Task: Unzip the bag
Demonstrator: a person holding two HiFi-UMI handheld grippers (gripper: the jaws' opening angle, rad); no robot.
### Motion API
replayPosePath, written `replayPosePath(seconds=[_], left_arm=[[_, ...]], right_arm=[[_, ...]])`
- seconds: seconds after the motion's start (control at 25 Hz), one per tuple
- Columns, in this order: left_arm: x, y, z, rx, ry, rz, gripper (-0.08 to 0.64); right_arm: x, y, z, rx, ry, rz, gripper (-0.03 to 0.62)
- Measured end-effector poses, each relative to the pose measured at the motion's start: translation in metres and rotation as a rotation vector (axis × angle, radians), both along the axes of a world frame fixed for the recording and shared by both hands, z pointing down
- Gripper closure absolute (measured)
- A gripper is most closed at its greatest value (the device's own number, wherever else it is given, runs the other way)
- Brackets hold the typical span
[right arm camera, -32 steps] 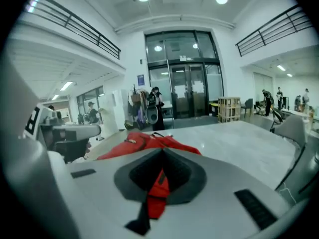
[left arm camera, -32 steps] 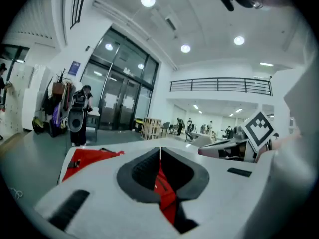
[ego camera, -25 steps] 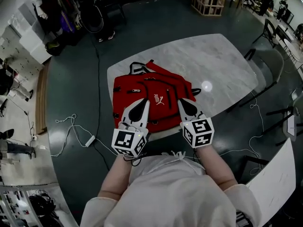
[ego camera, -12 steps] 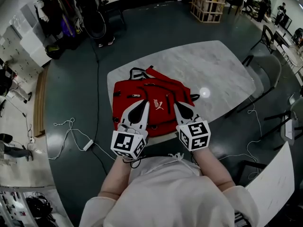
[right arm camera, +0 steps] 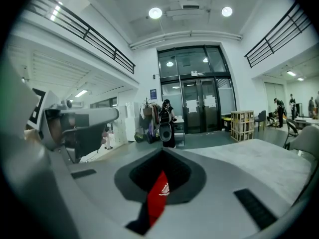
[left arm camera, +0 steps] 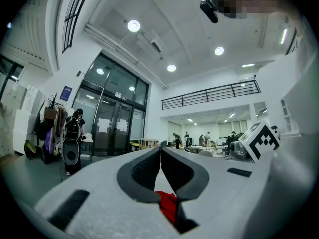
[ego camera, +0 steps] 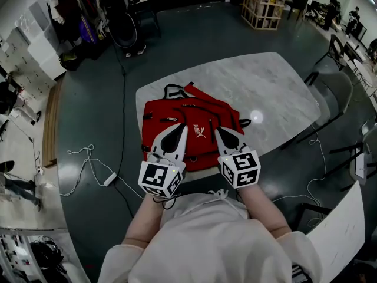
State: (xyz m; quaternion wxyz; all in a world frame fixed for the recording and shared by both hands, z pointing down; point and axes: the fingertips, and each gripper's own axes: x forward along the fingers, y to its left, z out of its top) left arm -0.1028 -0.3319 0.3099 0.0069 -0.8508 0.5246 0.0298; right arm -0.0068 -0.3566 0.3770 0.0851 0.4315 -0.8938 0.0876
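A red backpack (ego camera: 177,112) with black zips and a white logo lies flat on the marble table (ego camera: 265,93) in the head view. Both grippers hover over its near half, pointing away from me. My left gripper (ego camera: 182,127) is shut, its tips meeting above the bag's middle left. My right gripper (ego camera: 215,130) is shut too, just right of the logo. In the left gripper view the jaws meet at the left gripper's tip (left arm camera: 160,148), with a sliver of red bag (left arm camera: 168,205) below. The right gripper view shows the right gripper (right arm camera: 162,151) closed over a strip of red bag (right arm camera: 158,195). Neither holds anything visible.
A grey chair (ego camera: 333,78) stands at the table's right end. White cables (ego camera: 88,164) and a black cord trail on the dark floor to the left. A wooden crate (ego camera: 263,5) stands far back. A white board (ego camera: 339,229) is at the lower right.
The right gripper has slid a little left and nearer, closer to the bag's logo. The left gripper has barely moved. Both stay shut.
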Motion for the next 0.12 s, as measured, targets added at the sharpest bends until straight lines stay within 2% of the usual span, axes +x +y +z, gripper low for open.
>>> replayPosePath(seconds=[0.12], left_arm=[[-0.0022,-0.0031,0.0023,-0.007,-0.006,-0.004,0.537]], right_arm=[[-0.0042,-0.0015,-0.0006,0.014,0.006,-0.011,0.566]])
